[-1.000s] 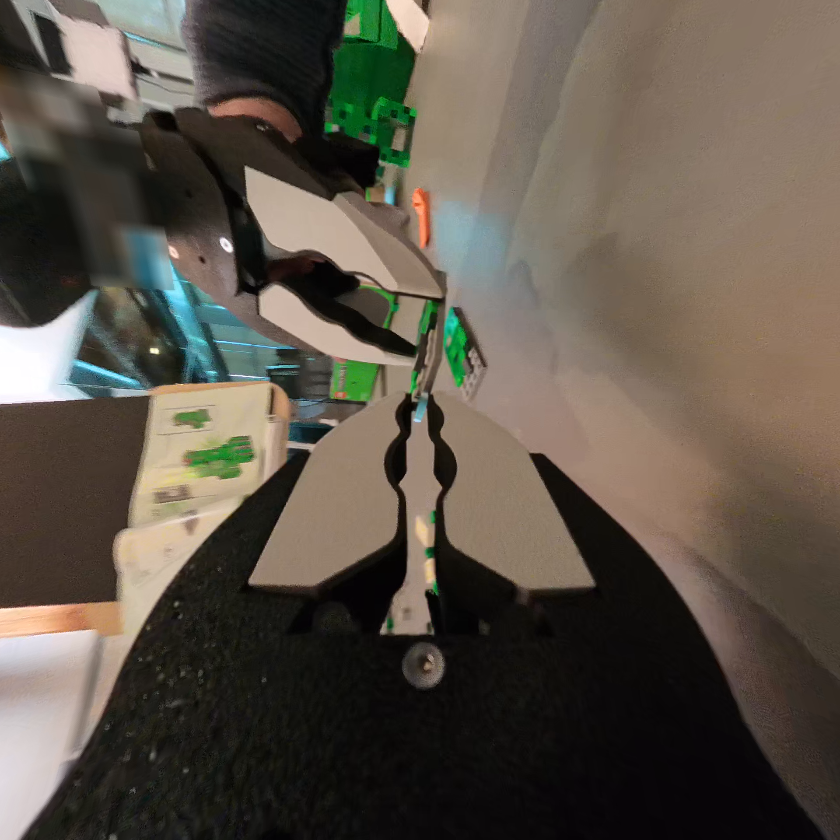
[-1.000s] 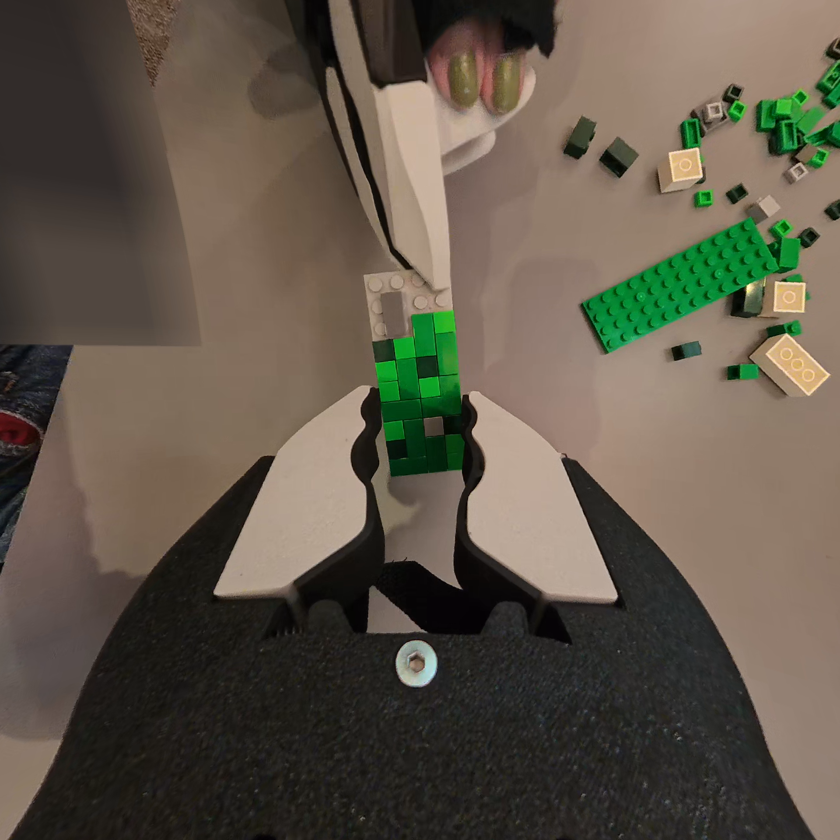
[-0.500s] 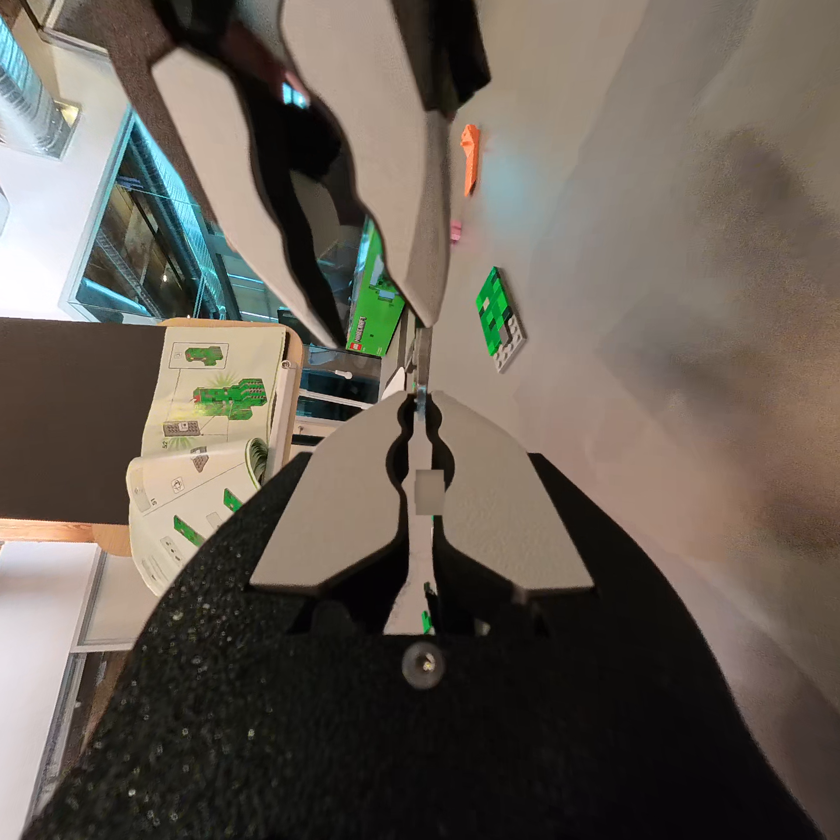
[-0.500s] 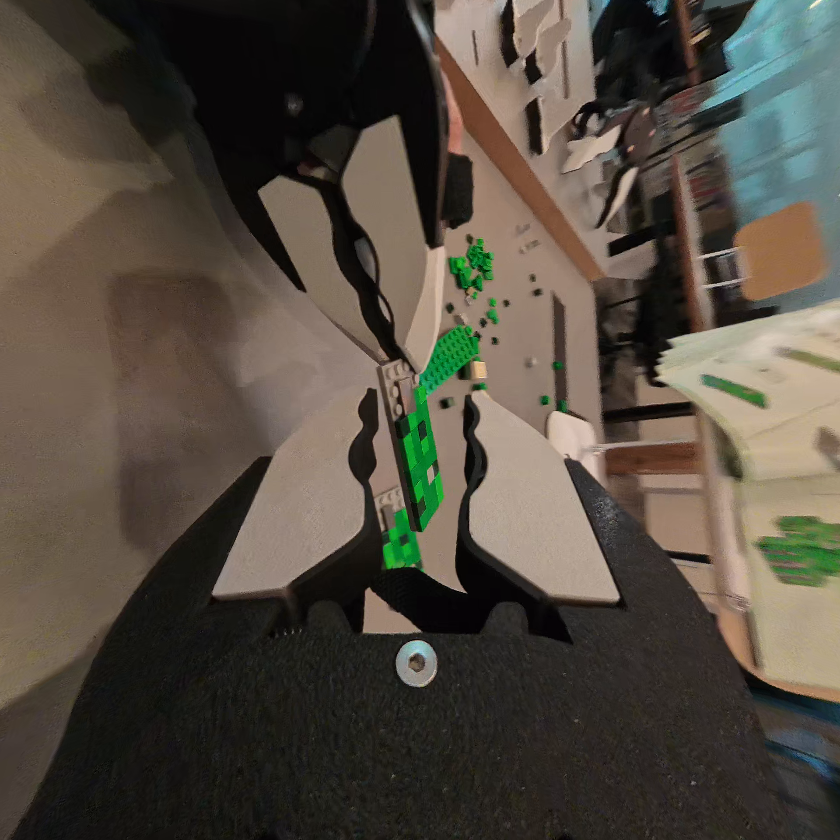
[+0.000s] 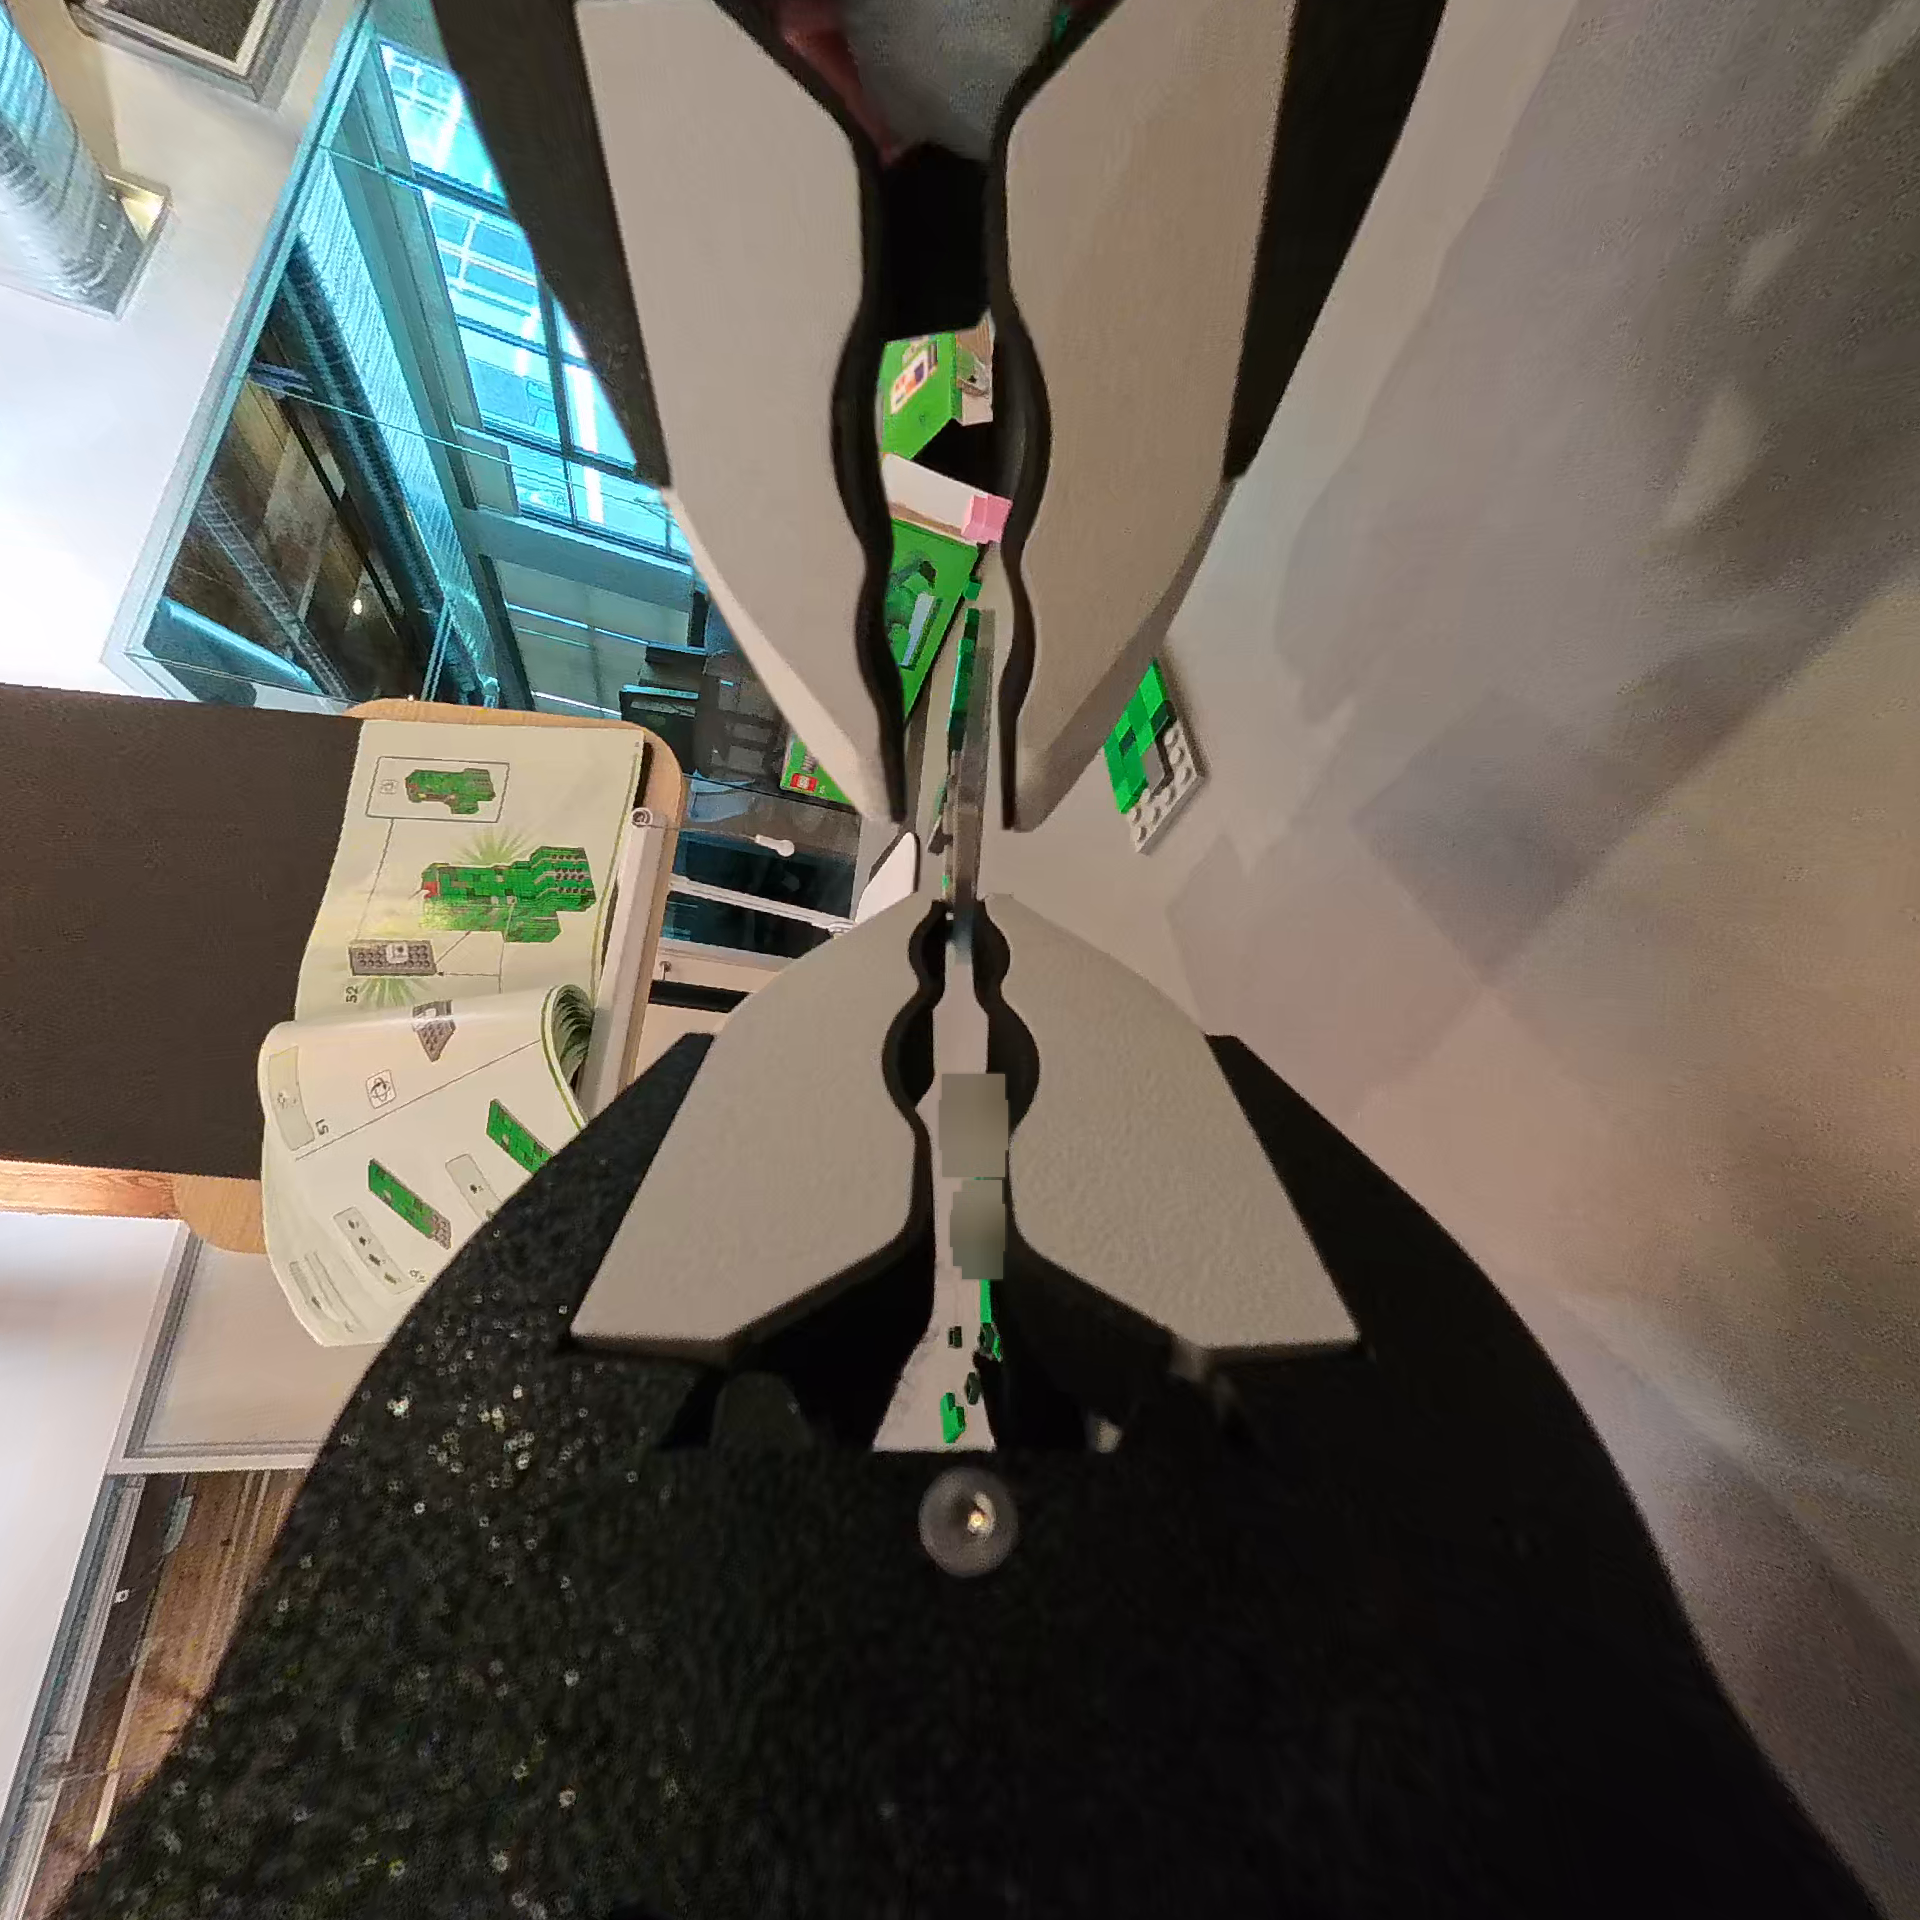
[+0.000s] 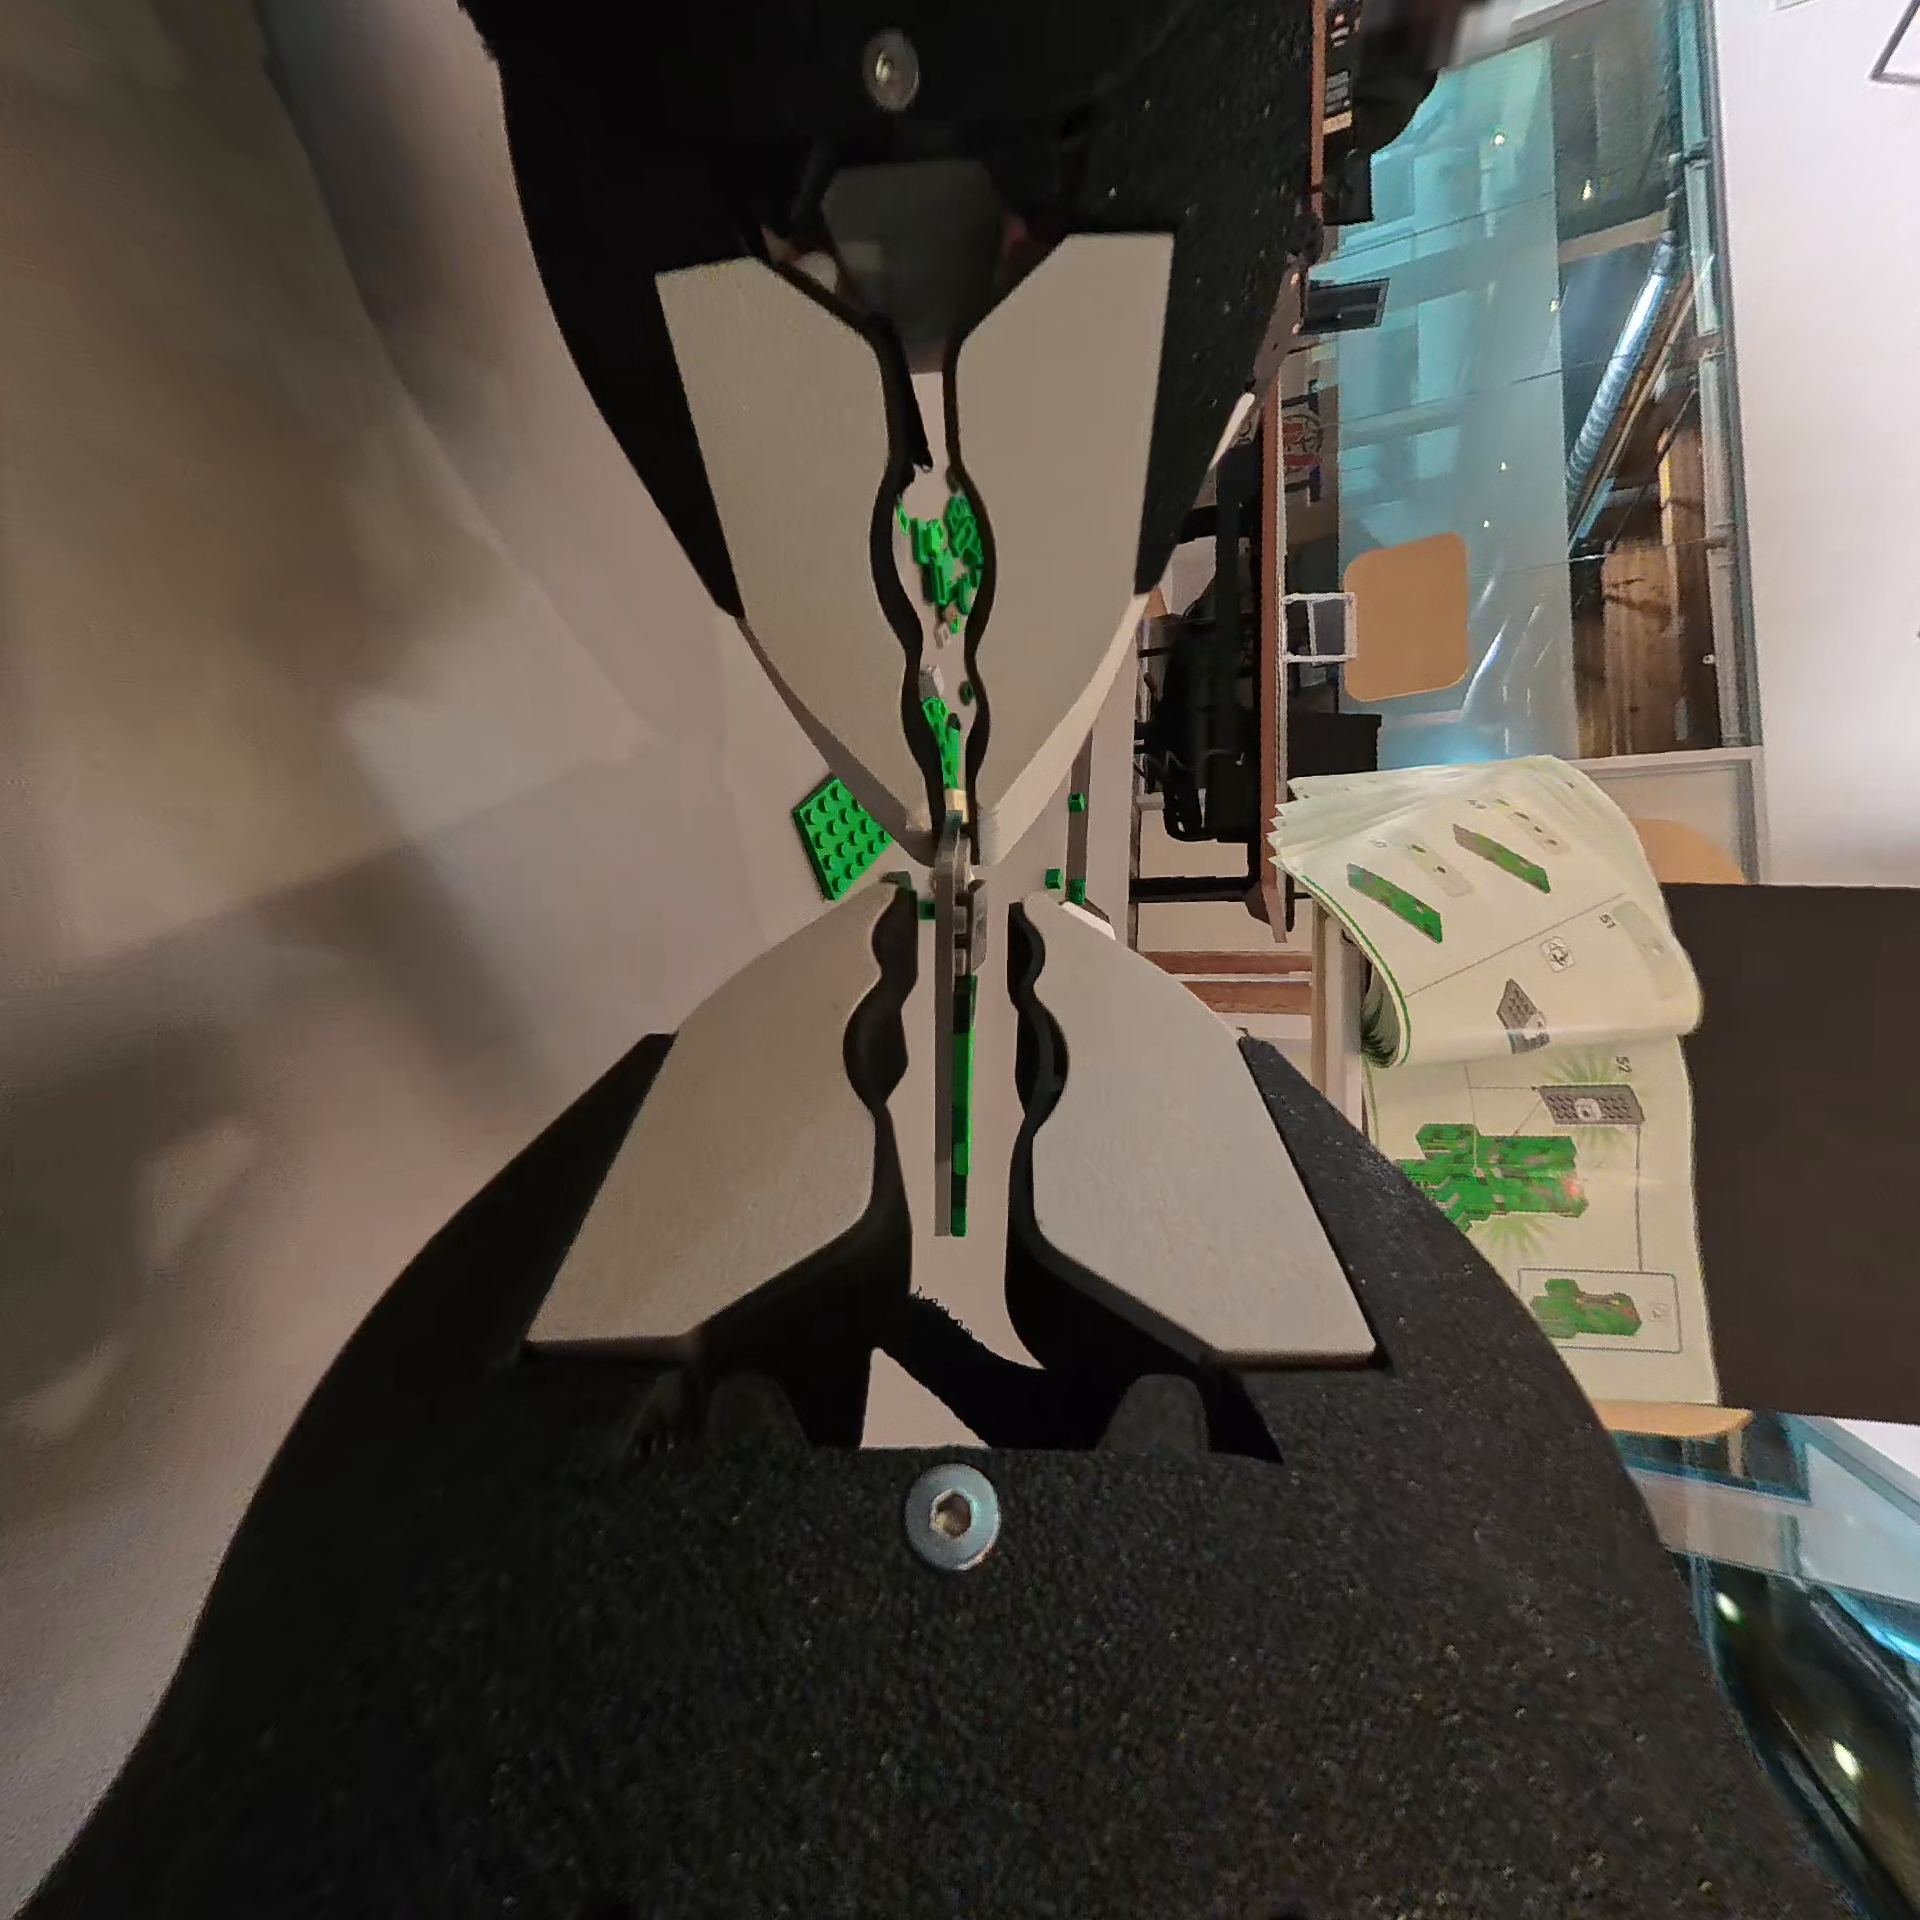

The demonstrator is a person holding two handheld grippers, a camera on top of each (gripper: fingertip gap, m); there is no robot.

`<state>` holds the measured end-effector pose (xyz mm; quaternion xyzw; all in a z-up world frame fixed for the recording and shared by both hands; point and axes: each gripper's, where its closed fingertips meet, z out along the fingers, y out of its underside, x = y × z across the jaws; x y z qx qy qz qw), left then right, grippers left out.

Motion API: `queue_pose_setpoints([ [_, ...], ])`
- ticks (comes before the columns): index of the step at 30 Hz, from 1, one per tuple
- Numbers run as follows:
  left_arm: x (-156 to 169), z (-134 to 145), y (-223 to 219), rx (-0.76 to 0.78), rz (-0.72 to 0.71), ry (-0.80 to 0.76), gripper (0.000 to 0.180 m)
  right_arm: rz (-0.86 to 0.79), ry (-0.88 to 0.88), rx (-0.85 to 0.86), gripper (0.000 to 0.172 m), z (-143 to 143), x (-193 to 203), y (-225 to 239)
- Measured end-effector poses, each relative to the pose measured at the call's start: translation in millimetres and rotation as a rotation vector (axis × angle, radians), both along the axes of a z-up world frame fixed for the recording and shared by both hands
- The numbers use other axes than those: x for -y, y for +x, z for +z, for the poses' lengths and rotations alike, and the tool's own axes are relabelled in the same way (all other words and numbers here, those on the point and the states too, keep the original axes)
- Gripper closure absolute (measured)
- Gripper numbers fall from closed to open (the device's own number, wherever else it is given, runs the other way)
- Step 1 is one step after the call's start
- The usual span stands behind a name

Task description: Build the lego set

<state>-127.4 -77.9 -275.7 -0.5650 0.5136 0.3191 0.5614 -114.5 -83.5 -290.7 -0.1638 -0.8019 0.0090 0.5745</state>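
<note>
We hold a thin grey plate (image 6: 951,1039) faced with green tiles edge-on between the two grippers, which point at each other nose to nose above the pale desk (image 5: 1558,727). The left gripper (image 5: 964,914) has its jaws pressed together on the plate's grey end, pinching it right at the tips. The right gripper (image 6: 956,904) has its jaws spread: the plate runs down the middle of its gap with clear space on either side, so nothing is gripped there. To do this well, we judge that the right jaws should stay centred on the plate and close squarely on its flat faces, not its edge, while the left keeps its pinch steady. Beyond the right jaws a green studded plate (image 6: 836,836) lies on the desk; off to their right an open instruction booklet (image 6: 1507,987) stands.
</note>
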Motion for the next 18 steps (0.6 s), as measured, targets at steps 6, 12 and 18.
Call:
queue_pose_setpoints([
  [6, 2.1, -0.7, 5.2, -0.028, -0.012, 0.015, 0.177, -0.004, 0.043, 0.016, 0.163, -6.0, -2.6, 0.3],
  [12, 1.6, 2.1, 8.1, -0.04, -0.013, 0.032, 0.177, -0.008, 0.081, -0.002, 0.164, -3.2, -2.0, 3.8],
  [18, 2.8, -0.7, 10.8, -0.061, -0.02, 0.028, 0.177, -0.003, 0.145, 0.003, 0.166, -4.3, -1.7, 6.6],
])
